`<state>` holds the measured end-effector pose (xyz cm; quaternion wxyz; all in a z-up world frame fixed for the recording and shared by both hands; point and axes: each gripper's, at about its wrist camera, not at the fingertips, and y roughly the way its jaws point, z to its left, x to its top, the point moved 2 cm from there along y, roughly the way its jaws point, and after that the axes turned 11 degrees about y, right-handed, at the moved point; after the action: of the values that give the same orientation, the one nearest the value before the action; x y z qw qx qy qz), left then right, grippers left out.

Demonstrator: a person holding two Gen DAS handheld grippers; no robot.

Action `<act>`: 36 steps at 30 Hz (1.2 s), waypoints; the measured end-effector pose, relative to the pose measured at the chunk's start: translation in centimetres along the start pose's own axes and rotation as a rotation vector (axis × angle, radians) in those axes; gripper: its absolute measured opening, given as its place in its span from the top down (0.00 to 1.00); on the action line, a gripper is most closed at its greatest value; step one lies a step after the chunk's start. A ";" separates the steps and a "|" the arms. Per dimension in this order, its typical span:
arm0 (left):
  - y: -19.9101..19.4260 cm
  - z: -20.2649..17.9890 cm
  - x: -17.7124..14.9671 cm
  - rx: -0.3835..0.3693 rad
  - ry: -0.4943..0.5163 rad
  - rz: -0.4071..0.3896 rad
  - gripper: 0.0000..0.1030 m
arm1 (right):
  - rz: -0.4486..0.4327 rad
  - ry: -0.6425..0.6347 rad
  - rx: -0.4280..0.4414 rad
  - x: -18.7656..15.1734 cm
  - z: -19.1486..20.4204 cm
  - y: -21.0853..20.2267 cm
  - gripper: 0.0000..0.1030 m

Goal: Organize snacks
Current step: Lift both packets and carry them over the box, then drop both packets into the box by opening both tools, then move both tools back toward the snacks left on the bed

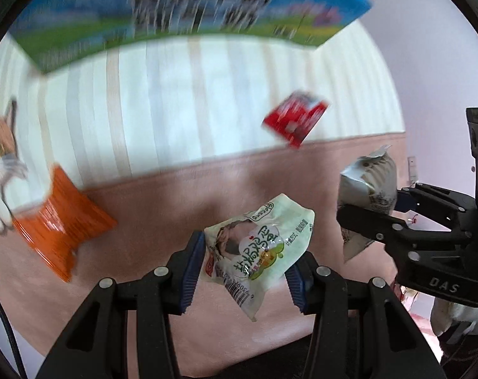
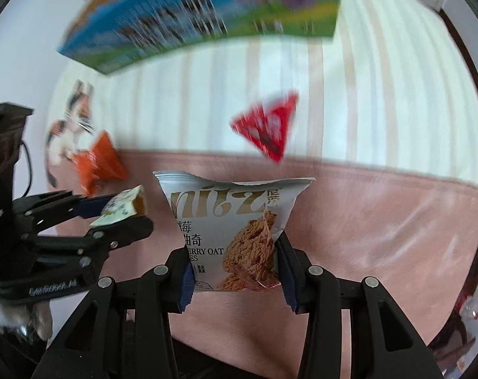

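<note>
Your left gripper is clamped on a pale green snack packet, low centre of its view. Your right gripper pinches a silver cookie bag, also low centre. An orange packet lies at left, a red packet at upper right, and a blue box along the top.

Below me lies a soft pink surface like plush fabric, filling the lower frame. Beyond it runs a cream and beige striped cloth. A pale lilac wall shows upper right, evenly daylit.
</note>
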<state>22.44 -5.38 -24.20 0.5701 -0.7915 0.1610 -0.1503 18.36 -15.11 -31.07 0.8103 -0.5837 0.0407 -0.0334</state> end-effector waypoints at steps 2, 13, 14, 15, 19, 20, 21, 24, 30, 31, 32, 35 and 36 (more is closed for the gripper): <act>-1.8 0.2 1.2 -0.004 0.010 -0.022 0.56 | -0.043 -0.012 0.023 1.2 0.7 -2.7 0.54; -13.0 1.9 13.2 0.006 0.043 -0.201 0.56 | -0.342 -0.065 0.076 13.3 5.4 -16.4 0.54; -13.0 2.4 14.3 0.018 0.037 -0.208 0.56 | -0.355 -0.058 0.059 15.1 5.6 -16.6 0.54; -13.1 3.0 15.9 0.035 0.033 -0.210 0.56 | -0.352 -0.063 0.037 16.5 5.6 -16.6 0.54; -11.7 4.8 20.0 0.109 0.015 -0.181 0.56 | -0.296 -0.010 -0.033 21.3 5.3 -13.6 0.54; -11.0 5.4 20.8 0.128 0.009 -0.165 0.56 | -0.277 0.001 -0.046 22.0 4.9 -12.8 0.54; -10.2 5.9 21.5 0.142 0.005 -0.150 0.56 | -0.254 0.014 -0.066 22.8 4.6 -11.5 0.54; -8.1 7.1 23.0 0.174 0.005 -0.109 0.56 | -0.182 0.036 -0.108 24.4 3.9 -8.8 0.52; -5.7 9.5 24.5 0.221 -0.062 -0.066 0.30 | -0.170 0.072 -0.173 26.1 3.3 -7.2 0.15; -5.7 9.6 24.5 0.228 -0.064 -0.071 0.21 | -0.169 0.073 -0.172 26.1 3.3 -7.3 0.15; -5.8 9.7 24.5 0.234 -0.064 -0.077 0.18 | -0.172 0.077 -0.175 26.1 3.2 -7.4 0.14; -5.9 9.8 24.0 0.242 -0.059 -0.085 0.14 | -0.172 0.072 -0.187 26.2 3.1 -7.4 0.13; -6.3 9.7 23.8 0.249 -0.055 -0.093 0.11 | -0.173 0.072 -0.195 26.2 3.1 -7.4 0.11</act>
<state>48.51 -5.36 -19.91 0.6605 -0.7251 0.0885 -0.1736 44.67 -17.22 -23.78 0.7419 -0.6593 0.0224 -0.1199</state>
